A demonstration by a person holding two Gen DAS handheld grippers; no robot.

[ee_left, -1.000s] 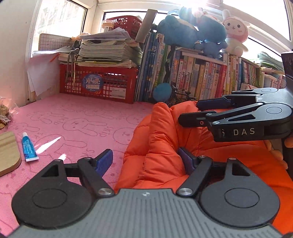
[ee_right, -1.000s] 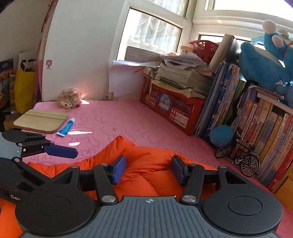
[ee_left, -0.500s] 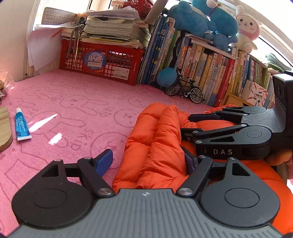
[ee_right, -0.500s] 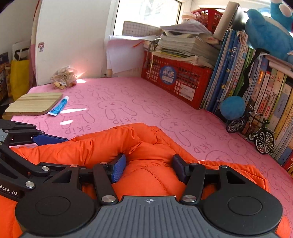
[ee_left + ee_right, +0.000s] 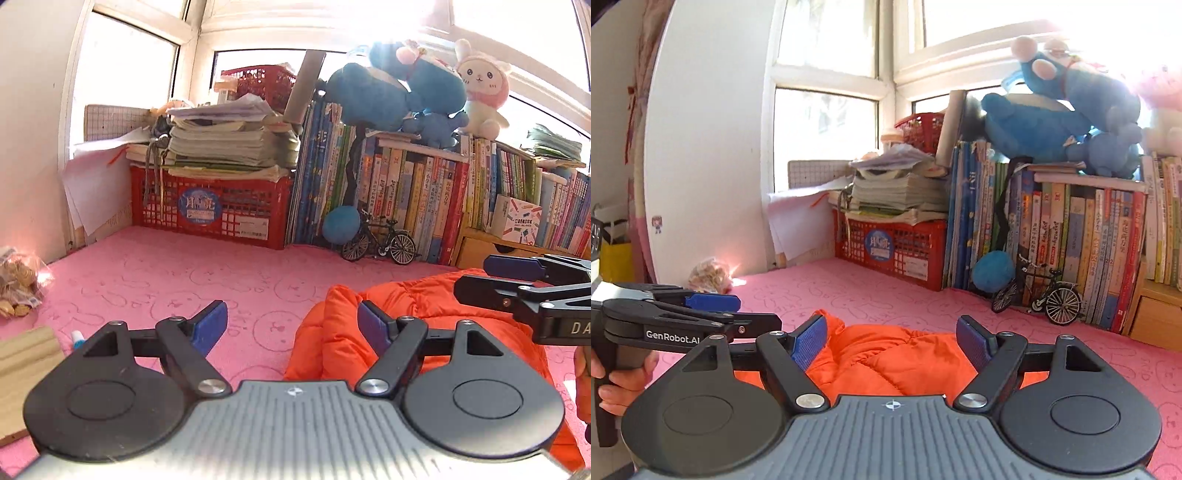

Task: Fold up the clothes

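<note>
While its blue-padded jaws are still swinging apart, the right gripper (image 5: 892,341) hangs just above the puffy orange quilted jacket (image 5: 886,360), whose bunched folds lie between and below the pads without being pressed by either one. To its left, the left gripper (image 5: 293,325) also stands wide, gripping nothing; the jacket's rounded left edge sits just inside its right pad, and the left pad is over the bare pink foam mat printed with rabbit outlines (image 5: 147,273). A hand (image 5: 626,373) holds the left gripper's handle at the edge of the right wrist view. Beyond both grippers, well apart from the jacket, a small black model bicycle (image 5: 378,245) and a blue ball (image 5: 341,223) stand against a row of upright books (image 5: 413,199). A red plastic crate (image 5: 214,210) stacked with papers lies further left, and blue plush toys (image 5: 399,92) top the books. Near the left gripper's left side lie a light wooden board (image 5: 26,354) and a small blue-and-white tube (image 5: 78,339).
</note>
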